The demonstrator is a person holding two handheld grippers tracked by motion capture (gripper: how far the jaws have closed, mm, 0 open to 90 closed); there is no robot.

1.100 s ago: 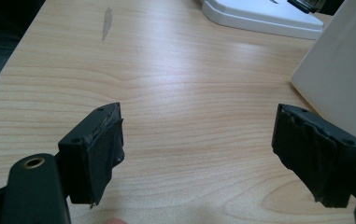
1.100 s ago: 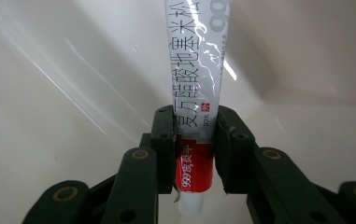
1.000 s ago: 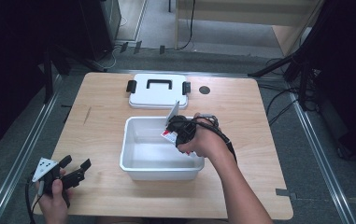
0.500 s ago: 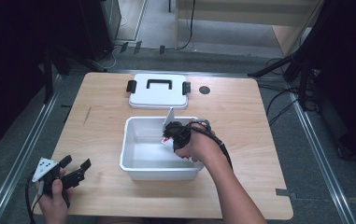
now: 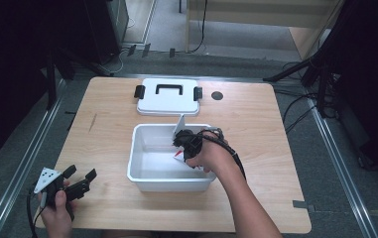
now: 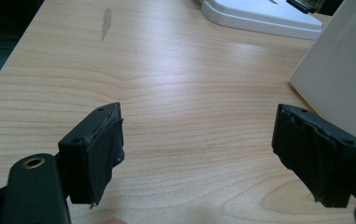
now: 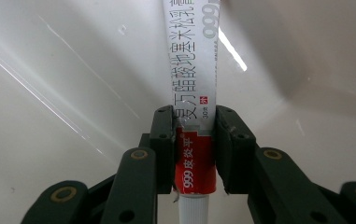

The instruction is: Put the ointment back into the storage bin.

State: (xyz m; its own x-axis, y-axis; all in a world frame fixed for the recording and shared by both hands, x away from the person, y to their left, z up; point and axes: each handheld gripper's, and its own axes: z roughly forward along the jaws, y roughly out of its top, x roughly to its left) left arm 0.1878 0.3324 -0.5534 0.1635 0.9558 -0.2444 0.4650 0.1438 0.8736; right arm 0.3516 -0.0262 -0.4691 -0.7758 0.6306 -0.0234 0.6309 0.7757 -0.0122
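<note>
White bin: an open plastic bin (image 5: 152, 171) is sitting at the centre of the high view on the wooden table (image 5: 256, 129), with the right gripper (image 5: 182, 140) reaching into it from the lower right of the frame.
Tube: a white and red ointment tube (image 7: 193, 116) with printed Chinese characters is running up the middle of the right gripper view; it is sitting inside the bin, whose pale walls are showing behind it.
Right jaws: they are clamping the tube on its two sides near the red end, with the cap end poking out toward the bottom of that frame.
What has changed: compared with a second ago, the right hand is sitting lower and deeper in the bin, and the tube's pale tip, which was standing above the far rim, is now dropping toward it.
Meaning for the work: the tube is being lowered into the bin; by my reading the placing is nearly done and the release is not yet made.
Left gripper: the left gripper (image 5: 80, 182) is resting at the lower left of the high view, well apart from the bin.
Left jaws: they are standing wide apart over bare wood in the left gripper view, holding nothing.
Lid: a white lid (image 5: 168, 97) with black clips is lying flat beyond the bin, toward the upper middle of the high view, and is waiting untouched.
</note>
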